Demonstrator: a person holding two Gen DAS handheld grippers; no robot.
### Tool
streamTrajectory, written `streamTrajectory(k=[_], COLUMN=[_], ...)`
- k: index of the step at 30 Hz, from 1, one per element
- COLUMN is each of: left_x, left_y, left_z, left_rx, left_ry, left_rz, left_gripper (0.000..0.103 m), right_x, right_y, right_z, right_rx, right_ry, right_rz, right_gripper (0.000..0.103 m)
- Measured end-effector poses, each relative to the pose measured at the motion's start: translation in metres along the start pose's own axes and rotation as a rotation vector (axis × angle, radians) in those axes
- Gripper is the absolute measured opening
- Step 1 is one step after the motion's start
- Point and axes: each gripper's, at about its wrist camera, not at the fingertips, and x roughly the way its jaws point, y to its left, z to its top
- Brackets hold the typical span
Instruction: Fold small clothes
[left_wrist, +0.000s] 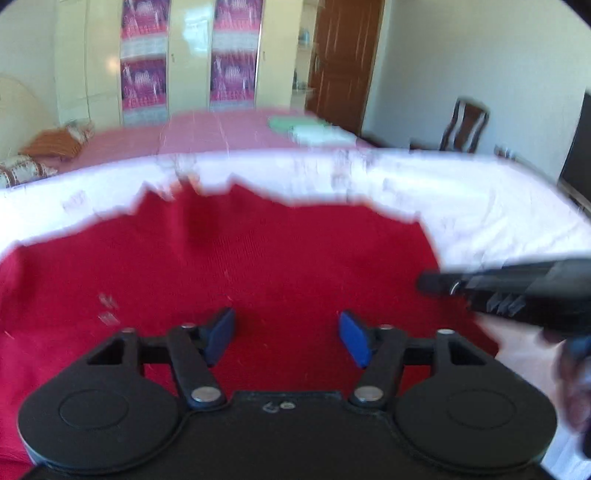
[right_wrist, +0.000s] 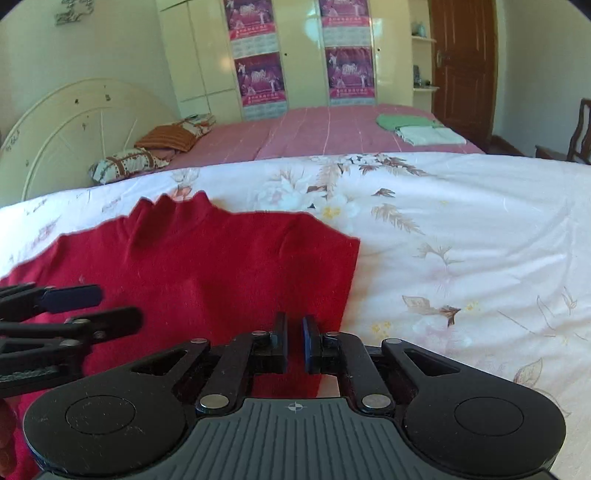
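Right gripper: your right gripper (right_wrist: 294, 341) was clenched, its blue pads nearly together over the red garment's right edge; a strip of red showed in the slit, but you could not tell from either view whether cloth was truly pinched.
Left gripper: your left gripper (left_wrist: 287, 338) was released, pads apart above the cloth with nothing between them.
Why so, as a judgement: one gripper kept to the side edge while the other stood free, likely ready to take a new hold for a fold.
Red garment: the red sweater (right_wrist: 207, 258) lay spread flat on the floral bedsheet (right_wrist: 461, 229), collar pointing away from you, near the sheet's near-left part.
Count, task clothes: one red garment under your grippers.
Count, folded clothes: two lay on the pink bed (right_wrist: 295, 129) beyond, a green folded piece (right_wrist: 400, 121) and a pale folded piece (right_wrist: 424, 136), touching.
Count, grippers: two.
Count, pillows: two by the headboard, judging roughly.
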Motion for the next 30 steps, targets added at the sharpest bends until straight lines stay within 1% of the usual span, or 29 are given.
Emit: streamTrajectory(k=[1, 2, 3, 4, 5, 6, 7, 8, 9, 10, 11, 13, 14, 15, 18, 19, 20, 21, 22, 23, 24, 26, 27, 28, 29, 30], left_x=[-0.001, -0.006, -0.011, -0.015, -0.013, -0.007, 0.0, 0.008, 0.012, 0.015, 0.015, 0.007, -0.001, -0.01, -0.044, -0.052, -0.049, -0.048, -0.056, -0.066, -0.081, -0.119, -0.137, -0.153, -0.168, -0.183], left_y=[-0.002, -0.002, -0.001, -0.001, -0.001, -0.002, -0.003, -0.003, -0.006, -0.01, -0.013, -0.01, -0.005, 0.0, 0.027, 0.038, 0.049, 0.061, 0.073, 0.08, 0.085, 0.1, 0.11, 0.123, 0.138, 0.155], left_z=[0.001, 0.003, 0.005, 0.007, 0.009, 0.012, 0.013, 0.016, 0.015, 0.012, 0.013, 0.012, 0.008, 0.004, -0.016, -0.024, -0.03, -0.034, -0.033, -0.03, -0.029, -0.037, -0.045, -0.056, -0.068, -0.081], left_rx=[0.011, 0.001, -0.012, -0.029, -0.045, -0.06, -0.074, -0.076, -0.057, -0.031, -0.022, -0.046, -0.051, -0.042, -0.015, -0.02, -0.025, -0.058, -0.122, -0.161, -0.185, -0.249, -0.284, -0.325, -0.368, -0.413], left_ry=[0.006, 0.008, -0.014, -0.041, -0.045, -0.022, 0.008, 0.025, 0.024, 0.019, 0.015, 0.024, 0.021, 0.017, -0.024, -0.04, -0.001, 0.033, 0.031, 0.034, 0.003, -0.093, -0.124, -0.132, -0.127, -0.123], left_rz=[0.012, 0.014, 0.006, 0.002, 0.003, 0.005, 0.004, 0.011, 0.024, 0.038, 0.049, 0.044, 0.06, 0.088, 0.177, 0.189, 0.218, 0.207, 0.188, 0.213, 0.228, 0.23, 0.253, 0.283, 0.313, 0.347], left_gripper=[0.065, 0.06, 0.059, 0.06, 0.061, 0.061, 0.061, 0.062, 0.066, 0.068, 0.068, 0.068, 0.068, 0.065, 0.065, 0.066, 0.072, 0.076, 0.074, 0.063, 0.063, 0.066, 0.069, 0.07, 0.07, 0.07], right_x=[-0.001, -0.003, -0.008, -0.016, -0.024, -0.027, -0.023, -0.016, -0.009, -0.003, -0.002, -0.005, -0.008, -0.011, -0.019, -0.023, -0.025, -0.024, -0.023, -0.021, -0.021, -0.029, -0.035, -0.039, -0.041, -0.043], right_y=[-0.001, -0.001, 0.0, 0.003, 0.007, 0.011, 0.014, 0.015, 0.015, 0.014, 0.016, 0.017, 0.017, 0.016, 0.009, 0.005, 0.003, 0.001, 0.002, 0.004, 0.006, 0.009, 0.009, 0.008, 0.007, 0.006], right_z=[0.0, 0.003, 0.005, 0.006, 0.006, 0.004, 0.004, 0.003, 0.001, -0.003, -0.005, -0.004, -0.004, -0.005, -0.015, -0.017, -0.02, -0.021, -0.023, -0.023, -0.022, -0.018, -0.017, -0.016, -0.015, -0.015], right_rx=[0.001, 0.006, 0.001, -0.014, -0.037, -0.057, -0.065, -0.067, -0.066, -0.068, -0.087, -0.106, -0.105, -0.109, -0.132, -0.123, -0.116, -0.115, -0.117, -0.12, -0.116, -0.081, -0.054, -0.023, 0.007, 0.039], right_ry=[0.007, 0.016, 0.007, -0.02, -0.054, -0.068, -0.05, -0.018, 0.007, 0.019, 0.008, 0.01, 0.01, 0.014, 0.03, 0.034, 0.035, 0.036, 0.032, 0.028, 0.028, 0.007, -0.011, -0.02, -0.023, -0.021], right_rz=[-0.001, -0.004, -0.004, 0.009, 0.025, 0.037, 0.045, 0.036, 0.025, 0.023, 0.017, 0.01, 0.018, 0.02, 0.005, 0.014, 0.02, 0.023, 0.022, 0.017, 0.011, 0.014, 0.033, 0.054, 0.067, 0.076], right_gripper=[0.006, 0.007, 0.007, 0.007, 0.007, 0.007, 0.007, 0.007, 0.007, 0.007, 0.007, 0.007, 0.007, 0.007, 0.007, 0.007, 0.007, 0.007, 0.008, 0.01, 0.01, 0.01, 0.01, 0.011, 0.014, 0.03])
